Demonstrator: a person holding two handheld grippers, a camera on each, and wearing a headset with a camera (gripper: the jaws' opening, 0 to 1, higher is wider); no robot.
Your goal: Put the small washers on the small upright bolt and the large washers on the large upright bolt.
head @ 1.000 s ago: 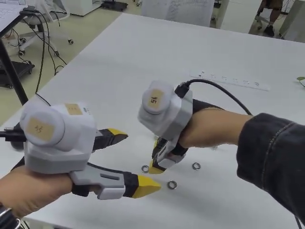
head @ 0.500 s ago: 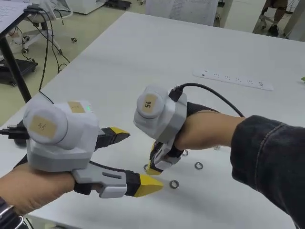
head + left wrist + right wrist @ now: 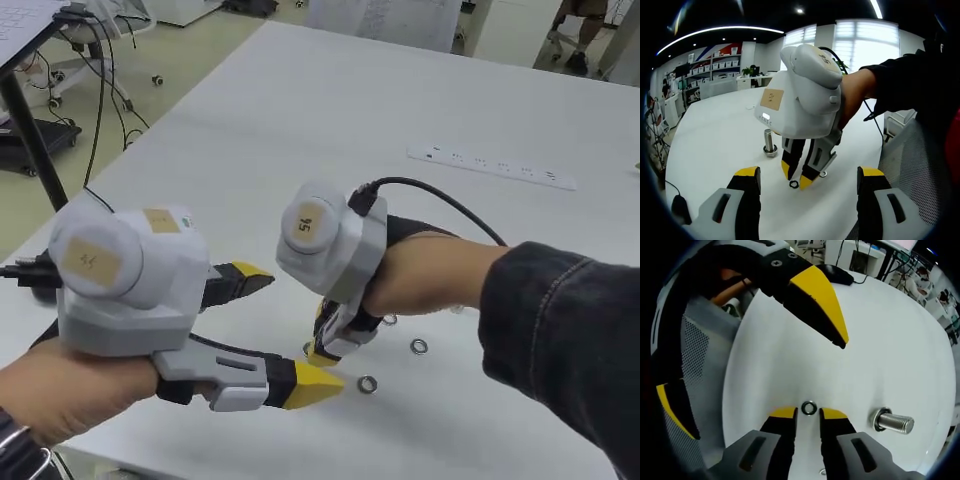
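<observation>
My right gripper (image 3: 808, 413) points down at the white table (image 3: 300, 120), its jaws a narrow gap apart. A small washer (image 3: 809, 407) lies flat on the table just ahead of that gap, untouched as far as I can tell. An upright bolt (image 3: 892, 422) stands close to the right of it. In the left gripper view the same bolt (image 3: 770, 142) stands behind the right gripper (image 3: 796, 179), with the washer (image 3: 794, 184) under its tips. My left gripper (image 3: 285, 330) hovers wide open near the table's front, holding nothing. Loose washers (image 3: 367, 384) (image 3: 419, 346) lie nearby.
A white power strip (image 3: 490, 166) lies at the far right of the table. A black cable (image 3: 440, 195) runs from the right gripper over the sleeve. The table's left edge drops to a floor with cables and a chair (image 3: 90, 40).
The right gripper has shifted slightly left and stayed low over the small washer. The left gripper stays open in about the same place. The head camera has moved a little.
</observation>
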